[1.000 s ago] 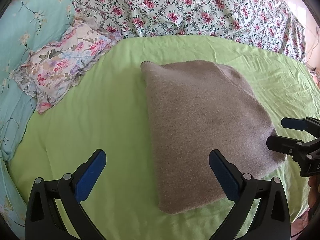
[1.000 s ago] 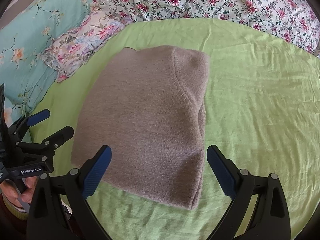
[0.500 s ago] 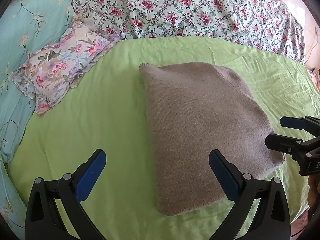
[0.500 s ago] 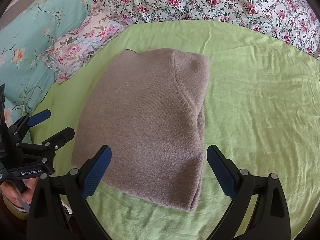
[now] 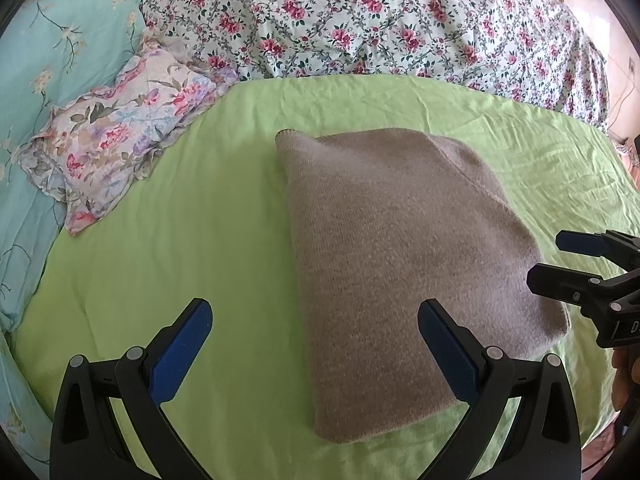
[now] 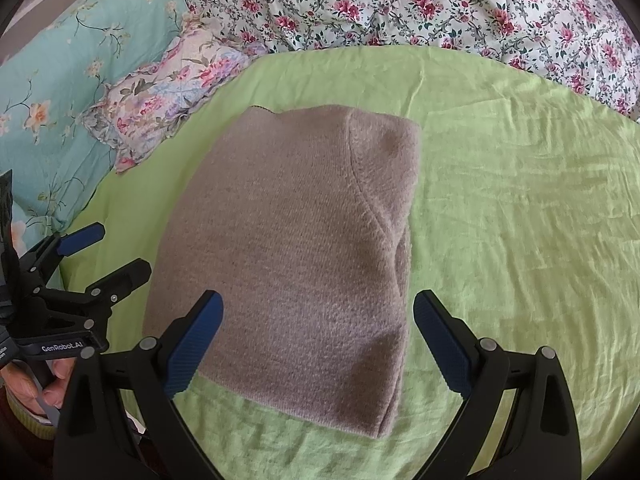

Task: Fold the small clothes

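While both the left claw [image 5: 314,344] and right claw [image 6: 318,338] are held spread and empty, the folded grey knit [image 6: 288,256] is seen on the bed sheet [image 6: 520,220], long axis running away, its near hem between the right claw's fingers.

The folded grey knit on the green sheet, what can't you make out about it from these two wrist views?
- Underside and inner layers of the grey knit: hidden by its own top layer in both views, so garment type and fold count are unclear.
- Near right edge: covered by a left gripper finger in the left wrist view.
- Near left edge: covered by a right gripper finger in the right wrist view.
- Any label: none visible.
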The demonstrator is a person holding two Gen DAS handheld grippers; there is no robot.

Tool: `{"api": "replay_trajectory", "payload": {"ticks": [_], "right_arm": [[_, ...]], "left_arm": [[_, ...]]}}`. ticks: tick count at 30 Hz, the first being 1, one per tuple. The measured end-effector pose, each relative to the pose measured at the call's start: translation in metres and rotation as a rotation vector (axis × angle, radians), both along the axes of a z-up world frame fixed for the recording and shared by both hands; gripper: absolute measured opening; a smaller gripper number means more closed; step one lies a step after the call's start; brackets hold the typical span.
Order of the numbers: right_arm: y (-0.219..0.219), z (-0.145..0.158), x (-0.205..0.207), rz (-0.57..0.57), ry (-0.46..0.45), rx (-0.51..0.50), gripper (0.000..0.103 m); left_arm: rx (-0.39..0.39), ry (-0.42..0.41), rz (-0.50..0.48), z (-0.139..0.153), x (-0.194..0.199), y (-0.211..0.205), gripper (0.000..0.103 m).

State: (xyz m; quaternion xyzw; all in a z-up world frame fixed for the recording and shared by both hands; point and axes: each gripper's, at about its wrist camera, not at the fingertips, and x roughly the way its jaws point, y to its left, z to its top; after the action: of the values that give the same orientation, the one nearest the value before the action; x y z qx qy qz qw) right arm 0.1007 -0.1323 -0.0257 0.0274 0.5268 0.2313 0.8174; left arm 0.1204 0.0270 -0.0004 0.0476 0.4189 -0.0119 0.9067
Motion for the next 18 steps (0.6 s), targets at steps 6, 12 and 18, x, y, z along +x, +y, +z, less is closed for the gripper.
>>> {"api": "replay_trajectory", "payload": {"ticks": [6,12,18], "right_arm": [[0.001,-0.003,0.010,-0.003,-0.008,0.000,0.096],[-0.001,-0.003,0.012,-0.009,-0.010,0.005,0.096],[-0.002,0.000,0.011,-0.013,-0.016,0.007,0.096]], "left_arm": [[-0.009,0.001,0.016,-0.001,0.012,0.002,0.103],[-0.010,-0.004,0.025,0.000,0.013,0.001,0.103],[-0.010,-0.012,0.024,0.003,0.010,-0.002,0.103]]}}
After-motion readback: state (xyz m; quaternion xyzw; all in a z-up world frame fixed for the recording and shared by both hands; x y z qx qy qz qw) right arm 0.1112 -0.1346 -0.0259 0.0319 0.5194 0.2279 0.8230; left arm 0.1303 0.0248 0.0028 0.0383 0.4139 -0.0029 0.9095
